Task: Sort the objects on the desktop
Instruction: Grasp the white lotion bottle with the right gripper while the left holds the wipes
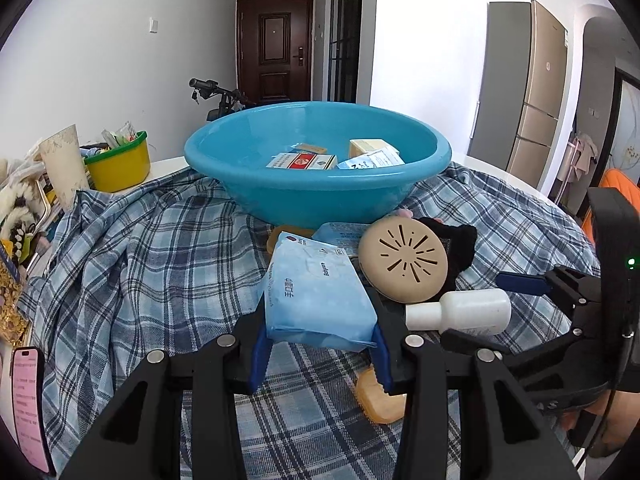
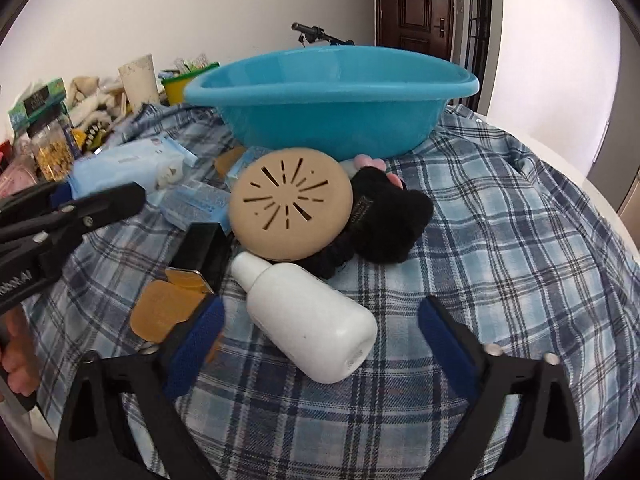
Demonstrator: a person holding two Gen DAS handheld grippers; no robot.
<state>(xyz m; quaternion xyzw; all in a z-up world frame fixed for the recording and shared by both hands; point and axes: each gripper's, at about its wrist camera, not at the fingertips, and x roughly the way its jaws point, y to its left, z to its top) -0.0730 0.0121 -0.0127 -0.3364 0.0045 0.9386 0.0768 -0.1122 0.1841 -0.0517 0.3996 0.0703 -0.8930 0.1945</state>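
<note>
My left gripper (image 1: 318, 344) is shut on a light-blue pack of wet wipes (image 1: 316, 292) and holds it above the plaid cloth, in front of the blue basin (image 1: 316, 190). The basin holds several small boxes (image 1: 304, 161). My right gripper (image 2: 320, 332) is open, its blue pads on either side of a white bottle (image 2: 308, 316) lying on the cloth. It also shows in the left wrist view (image 1: 460, 312). A tan round slotted disc (image 2: 290, 204) and a black fluffy item (image 2: 392, 220) lie just behind the bottle.
A black box (image 2: 202, 252), orange flat pieces (image 2: 164, 312) and a small blue carton (image 2: 196, 202) lie left of the bottle. A yellow-green tub (image 1: 118, 166), a paper cup (image 1: 64, 164) and clutter line the left table edge. A pink phone (image 1: 28, 400) lies at the near left.
</note>
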